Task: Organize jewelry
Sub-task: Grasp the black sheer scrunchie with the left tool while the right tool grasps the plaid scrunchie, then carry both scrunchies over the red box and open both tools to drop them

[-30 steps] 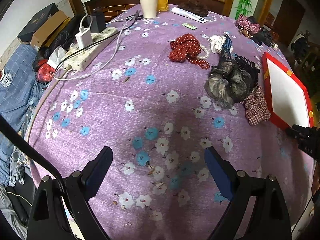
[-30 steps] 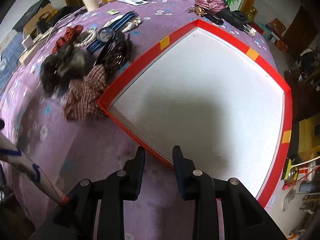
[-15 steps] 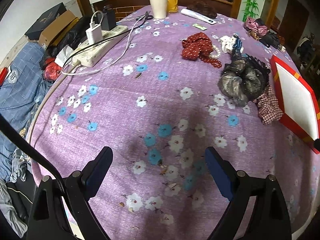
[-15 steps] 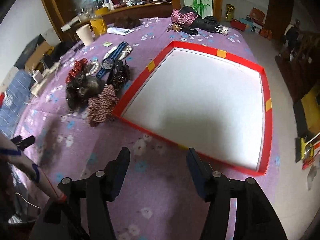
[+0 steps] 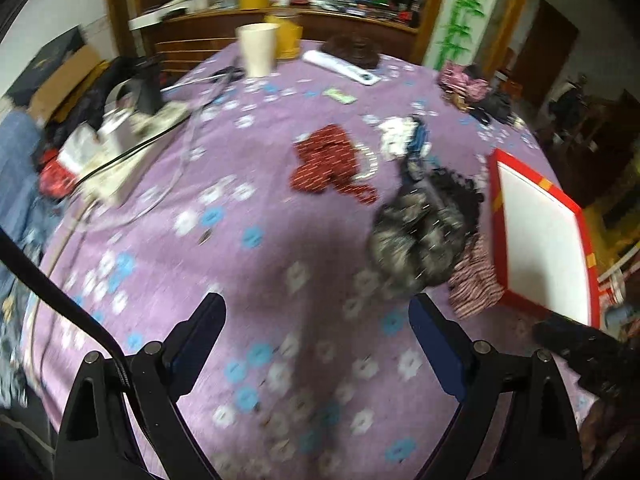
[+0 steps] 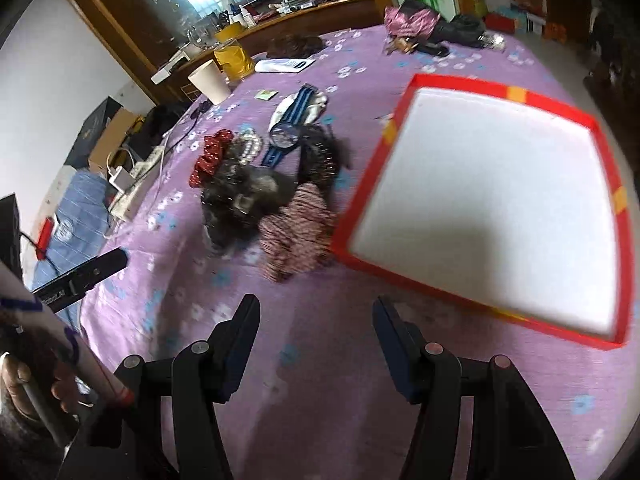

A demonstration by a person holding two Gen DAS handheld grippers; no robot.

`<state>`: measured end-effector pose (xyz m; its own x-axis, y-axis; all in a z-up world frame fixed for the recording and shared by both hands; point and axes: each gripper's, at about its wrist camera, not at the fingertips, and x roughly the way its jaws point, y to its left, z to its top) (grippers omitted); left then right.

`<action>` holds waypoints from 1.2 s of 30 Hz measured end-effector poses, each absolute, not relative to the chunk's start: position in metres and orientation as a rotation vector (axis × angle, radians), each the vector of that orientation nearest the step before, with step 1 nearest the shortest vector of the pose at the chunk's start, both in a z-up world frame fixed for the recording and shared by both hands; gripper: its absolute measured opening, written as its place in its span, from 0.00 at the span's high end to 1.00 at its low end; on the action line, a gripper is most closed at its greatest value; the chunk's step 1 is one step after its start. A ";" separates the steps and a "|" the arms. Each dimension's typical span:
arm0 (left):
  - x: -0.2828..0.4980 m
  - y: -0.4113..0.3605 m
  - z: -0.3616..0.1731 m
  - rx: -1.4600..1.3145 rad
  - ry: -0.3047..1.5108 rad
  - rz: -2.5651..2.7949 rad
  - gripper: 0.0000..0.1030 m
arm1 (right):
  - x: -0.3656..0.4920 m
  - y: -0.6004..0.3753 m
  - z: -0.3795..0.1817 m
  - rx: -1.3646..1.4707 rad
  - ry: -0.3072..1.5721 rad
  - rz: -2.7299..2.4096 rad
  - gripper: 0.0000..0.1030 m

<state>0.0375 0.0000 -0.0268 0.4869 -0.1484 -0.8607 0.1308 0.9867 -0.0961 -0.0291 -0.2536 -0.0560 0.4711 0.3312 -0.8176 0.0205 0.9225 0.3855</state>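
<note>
A pile of accessories lies on the purple flowered tablecloth: a dark grey scrunchie, a plaid scrunchie, a red dotted scrunchie, a pearl bracelet and a blue-strapped watch. To their right sits a red-rimmed tray with a bare white floor. My left gripper hovers open and empty in front of the pile. My right gripper is open, empty, near the tray's front corner.
A white cup, a yellow container, a remote and a folded umbrella stand at the far side. A power strip with cables lies at the left edge. A hand holds the left gripper.
The right gripper's jaws have widened from nearly shut to open and it has pulled back from the tray. The left gripper has swung toward the pile, bringing tray and scrunchies closer.
</note>
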 end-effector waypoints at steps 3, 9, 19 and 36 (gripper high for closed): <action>0.055 -0.015 -0.032 -0.002 1.056 -0.230 0.11 | -0.019 -0.247 -0.062 0.420 1.078 0.201 0.39; 0.090 -0.040 -0.050 -0.008 1.116 -0.358 0.11 | -0.005 -0.245 -0.073 0.518 1.083 0.160 0.39; 0.130 -0.051 -0.085 -0.148 1.270 -0.487 0.34 | 0.005 -0.245 -0.089 0.589 1.090 0.094 0.39; 0.127 -0.015 -0.051 -0.161 1.244 -0.501 0.99 | 0.018 -0.224 -0.076 0.517 1.069 0.094 0.91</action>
